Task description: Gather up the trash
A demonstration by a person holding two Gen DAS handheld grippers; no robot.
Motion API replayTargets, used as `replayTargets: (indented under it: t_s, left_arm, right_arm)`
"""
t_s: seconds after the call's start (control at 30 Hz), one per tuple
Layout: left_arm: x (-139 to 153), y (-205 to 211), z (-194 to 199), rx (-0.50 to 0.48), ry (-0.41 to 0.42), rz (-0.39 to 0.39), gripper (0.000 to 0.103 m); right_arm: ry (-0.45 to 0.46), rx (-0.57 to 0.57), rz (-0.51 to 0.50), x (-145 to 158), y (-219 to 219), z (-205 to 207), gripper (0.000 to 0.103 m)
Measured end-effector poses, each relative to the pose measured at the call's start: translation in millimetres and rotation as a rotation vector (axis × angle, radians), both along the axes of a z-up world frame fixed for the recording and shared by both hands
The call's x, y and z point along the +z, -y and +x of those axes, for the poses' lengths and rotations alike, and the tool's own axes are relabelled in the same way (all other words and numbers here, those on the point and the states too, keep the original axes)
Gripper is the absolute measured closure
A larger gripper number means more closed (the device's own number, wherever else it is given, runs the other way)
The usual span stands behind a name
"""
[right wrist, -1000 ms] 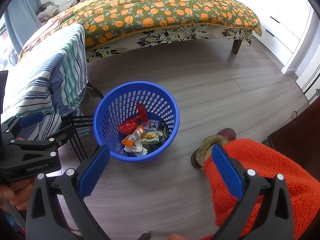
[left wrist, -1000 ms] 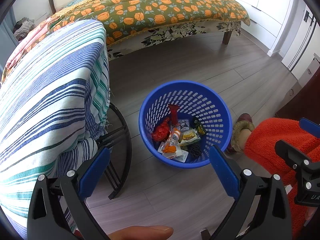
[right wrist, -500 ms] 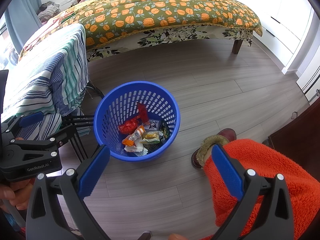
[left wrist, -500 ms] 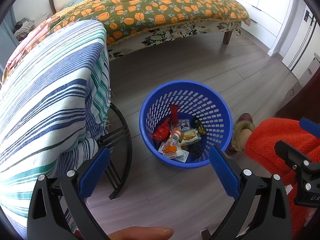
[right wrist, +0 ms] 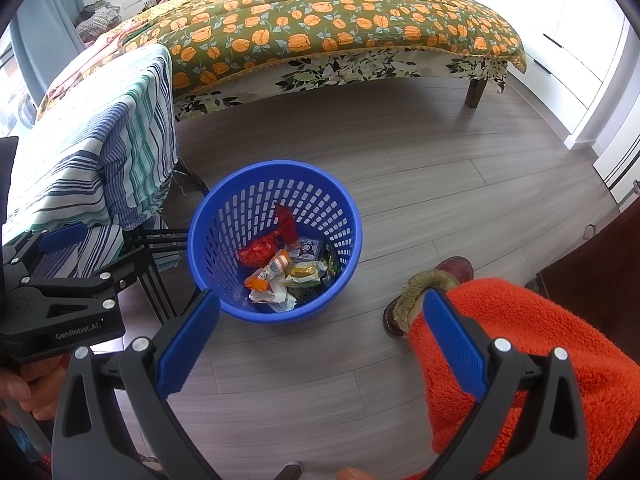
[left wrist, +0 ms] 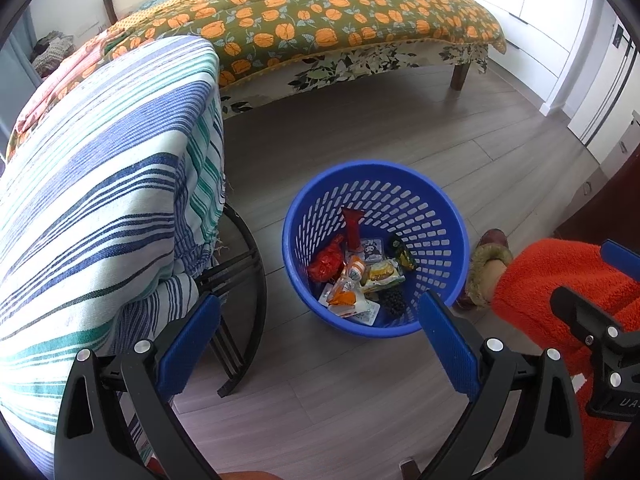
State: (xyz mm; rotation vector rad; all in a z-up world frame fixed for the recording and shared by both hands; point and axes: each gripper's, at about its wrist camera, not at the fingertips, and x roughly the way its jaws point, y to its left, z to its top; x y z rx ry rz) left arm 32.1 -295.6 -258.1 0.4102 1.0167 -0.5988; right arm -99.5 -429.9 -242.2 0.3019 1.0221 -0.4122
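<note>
- Down on the grey plank floor (left wrist: 360, 132) stands a blue perforated basket (left wrist: 436, 216), near the striped cloth (left wrist: 104, 184) draped over a black-framed stand.
- Trash (left wrist: 352, 276) lies heaped in the basket's bottom: a red wrapper, an orange packet, a yellow-green pouch.
- Left gripper (left wrist: 316, 336) hovers above the basket, jaws spread wide, holding nothing.
- Right gripper (right wrist: 320, 328) likewise hangs with jaws wide apart and empty, beside an orange fleece leg (right wrist: 532, 344).

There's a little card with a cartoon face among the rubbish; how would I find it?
Start at the bed, then look down to the blue basket on the wooden floor. At its bottom, under the upright red wrapper, lies the card. It is the only flat, pale piece with a dark cartoon face; its neighbours are crumpled wrappers.
</note>
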Motion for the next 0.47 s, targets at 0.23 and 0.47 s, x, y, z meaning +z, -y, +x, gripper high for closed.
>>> replayTargets:
  t_s: [0.23, 0.47]
  left_arm:
    - [2.4, 2.6, -2.4, -0.002, 0.01, 0.006, 0.007]
    - [2.6, 2.4, -1.9, -0.006, -0.014, 0.013, 0.007]
  right_arm:
    - [-0.001, -0.001, 0.0, 0.1, 0.4, 0.3, 0.005]
    - [-0.001, -0.003, 0.001, -2.2, -1.9, -0.2, 0.005]
